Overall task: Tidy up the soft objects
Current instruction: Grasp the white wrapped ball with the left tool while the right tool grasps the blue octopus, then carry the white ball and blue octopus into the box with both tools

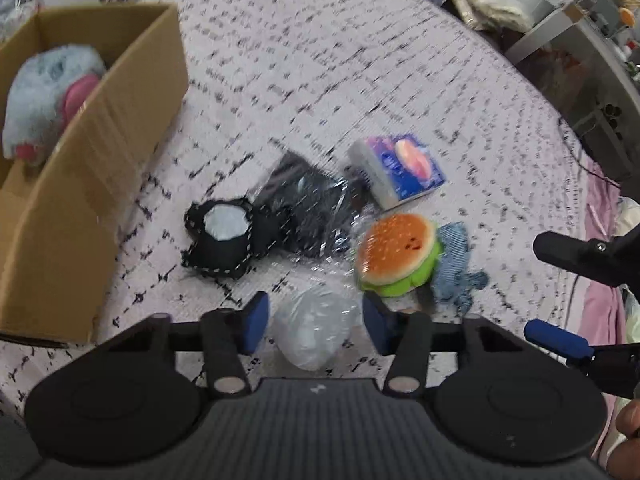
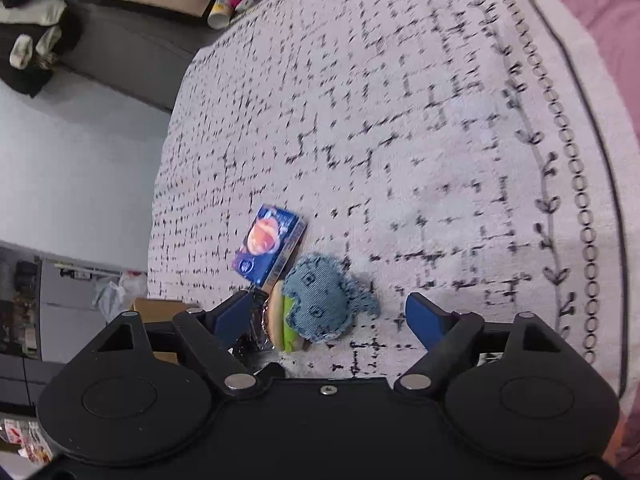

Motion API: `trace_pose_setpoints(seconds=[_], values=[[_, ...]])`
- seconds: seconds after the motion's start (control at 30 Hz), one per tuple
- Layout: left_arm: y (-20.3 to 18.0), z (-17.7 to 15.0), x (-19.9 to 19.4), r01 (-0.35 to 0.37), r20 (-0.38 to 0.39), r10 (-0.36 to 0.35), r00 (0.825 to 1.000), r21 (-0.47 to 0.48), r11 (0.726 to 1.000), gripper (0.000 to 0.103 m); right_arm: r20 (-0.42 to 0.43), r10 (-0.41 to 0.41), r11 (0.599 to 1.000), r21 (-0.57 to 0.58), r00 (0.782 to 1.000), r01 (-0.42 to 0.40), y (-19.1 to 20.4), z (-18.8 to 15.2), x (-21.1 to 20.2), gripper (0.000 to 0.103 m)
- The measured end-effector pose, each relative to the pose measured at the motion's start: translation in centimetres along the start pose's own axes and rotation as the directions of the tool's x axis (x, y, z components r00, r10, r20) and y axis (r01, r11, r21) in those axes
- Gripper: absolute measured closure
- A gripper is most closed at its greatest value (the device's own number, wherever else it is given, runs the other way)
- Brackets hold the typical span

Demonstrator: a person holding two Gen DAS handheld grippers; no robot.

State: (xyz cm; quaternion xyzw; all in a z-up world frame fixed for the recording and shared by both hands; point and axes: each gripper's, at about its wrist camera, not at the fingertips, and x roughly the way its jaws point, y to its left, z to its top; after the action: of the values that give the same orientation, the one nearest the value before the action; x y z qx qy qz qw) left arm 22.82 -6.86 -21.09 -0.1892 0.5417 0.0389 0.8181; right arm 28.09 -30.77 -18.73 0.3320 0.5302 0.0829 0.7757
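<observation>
On the patterned blanket [image 1: 320, 60] lie a plush burger [image 1: 396, 256], a denim toy [image 1: 456, 268], a blue tissue pack [image 1: 400, 168], a black stitched toy [image 1: 224, 236], a dark item in clear wrap [image 1: 304, 200] and a clear bag [image 1: 316, 328]. My left gripper [image 1: 316, 322] is open, its pads on either side of the clear bag, above it. My right gripper [image 2: 332, 316] is open over the denim toy [image 2: 320, 300], with the burger [image 2: 282, 324] and the tissue pack [image 2: 268, 244] beside it. The right gripper's fingers [image 1: 560, 336] show at the left view's right edge.
A cardboard box [image 1: 92, 168] stands at the left, holding a fluffy blue and pink plush [image 1: 48, 92]. Shelves and clutter [image 1: 592, 40] line the far right. Pink bedding [image 2: 616, 8] borders the blanket. A grey cabinet [image 2: 120, 48] stands beyond the bed.
</observation>
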Motion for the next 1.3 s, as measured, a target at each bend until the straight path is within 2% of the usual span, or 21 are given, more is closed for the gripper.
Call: trace_pose_setpoints(seconds=[0.03, 0.07, 0.13, 0.2, 0.5, 0.67, 0.73, 0.83, 0.97, 1.3], values=[[0.3, 0.1, 0.4, 0.000, -0.014, 0.000, 1.000, -0.018, 1.000, 0.068, -0.016, 0.003, 1.000, -0.011, 1.000, -0.003, 0.3, -0.1, 0.6, 0.029], [0.6, 0.1, 0.7, 0.005, -0.025, -0.006, 1.000, -0.032, 0.999, 0.070, -0.026, 0.001, 1.000, -0.020, 1.000, -0.002, 0.5, -0.2, 1.0, 0.031], [0.9, 0.3, 1.0, 0.014, -0.025, -0.015, 1.000, -0.045, 0.999, 0.070, -0.039, -0.010, 1.000, -0.030, 0.999, 0.009, 0.7, -0.3, 1.7, 0.039], [0.8, 0.5, 1.1, 0.016, -0.025, -0.017, 1.000, -0.031, 0.999, 0.070, -0.047, -0.020, 0.999, -0.028, 0.999, 0.018, 0.7, -0.2, 2.1, 0.041], [0.8, 1.3, 1.7, 0.026, -0.040, -0.027, 0.999, -0.021, 0.999, 0.070, -0.067, -0.067, 0.997, -0.045, 0.995, 0.064, 1.2, 0.4, 4.5, 0.042], [1.0, 1.4, 1.8, 0.038, -0.043, -0.039, 0.998, -0.024, 0.999, 0.070, -0.066, -0.099, 0.993, -0.077, 0.993, 0.094, 1.5, 0.2, 5.4, 0.047], [0.9, 1.4, 1.7, 0.034, -0.044, -0.035, 0.998, -0.022, 0.999, 0.070, -0.067, -0.113, 0.990, -0.096, 0.991, 0.106, 1.6, 0.1, 5.8, 0.063], [0.8, 1.7, 1.3, 0.035, -0.055, -0.037, 0.998, -0.041, 0.999, 0.070, -0.068, -0.112, 0.988, -0.119, 0.991, 0.103, 2.1, 0.1, 5.8, 0.074], [0.5, 1.9, -0.3, 0.046, -0.023, -0.046, 0.999, -0.023, 0.999, 0.070, -0.024, -0.104, 0.980, -0.174, 0.994, 0.099, 3.2, -0.3, 4.4, 0.076], [0.7, 2.5, -4.9, 0.059, 0.056, -0.059, 0.997, -0.006, 0.998, 0.070, 0.043, -0.045, 0.983, -0.177, 0.998, 0.052, 4.0, -0.8, 0.9, 0.076]])
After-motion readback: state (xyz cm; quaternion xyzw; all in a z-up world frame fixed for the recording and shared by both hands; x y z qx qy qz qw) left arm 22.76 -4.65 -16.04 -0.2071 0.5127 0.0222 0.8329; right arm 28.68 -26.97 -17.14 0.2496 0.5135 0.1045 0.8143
